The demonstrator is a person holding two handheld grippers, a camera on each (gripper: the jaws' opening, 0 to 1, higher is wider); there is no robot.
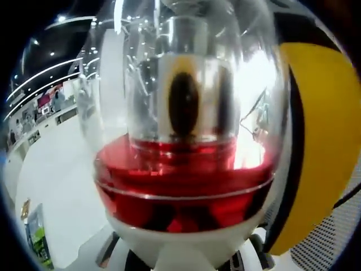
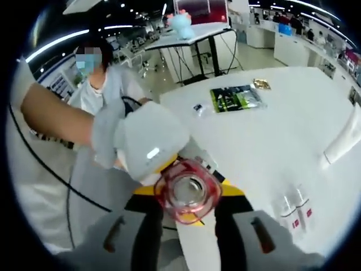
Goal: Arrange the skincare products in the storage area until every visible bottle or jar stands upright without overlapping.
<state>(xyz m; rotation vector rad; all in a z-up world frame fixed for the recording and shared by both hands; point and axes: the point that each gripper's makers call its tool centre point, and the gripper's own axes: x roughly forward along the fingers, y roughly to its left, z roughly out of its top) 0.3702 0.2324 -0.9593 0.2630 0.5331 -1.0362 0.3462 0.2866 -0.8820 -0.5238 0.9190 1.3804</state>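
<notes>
- In my left gripper view, the clear round-bodied bottle with red liquid and a white base [image 1: 183, 169] sits dead centre, pressed right up to the lens; my left claw's jaws are hidden behind it, so I cannot tell from here how wide they stand.
- A large yellow-and-black curved body [image 1: 321, 141] — the other gripper, I take it — swells in at 3 o'clock, just beside the bottle.
- My right gripper view looks down on the same bottle [image 2: 187, 195] at about 6 o'clock; its clear rim and red ring sit at the end of a white, yellow and black tool, the left gripper [image 2: 189, 217], which holds it.
- A gloved hand [image 2: 144, 144] in a pale grey glove grips that tool from 10 o'clock, the bare forearm running off towards 9.
- My right claw's own grey jaws rise at 7 and 5 o'clock, spread wide, nothing between them.
- On the white tabletop [image 2: 282, 147]: two small clear vials with red labels [image 2: 296, 210] standing at 4 o'clock, a white tube [image 2: 344, 144] at 3 o'clock, a green-and-black flat packet [image 2: 237, 97] at 1 o'clock — all well apart from the bottle.
- Beyond lies an open hall with strip ceiling lights and further desks.
</notes>
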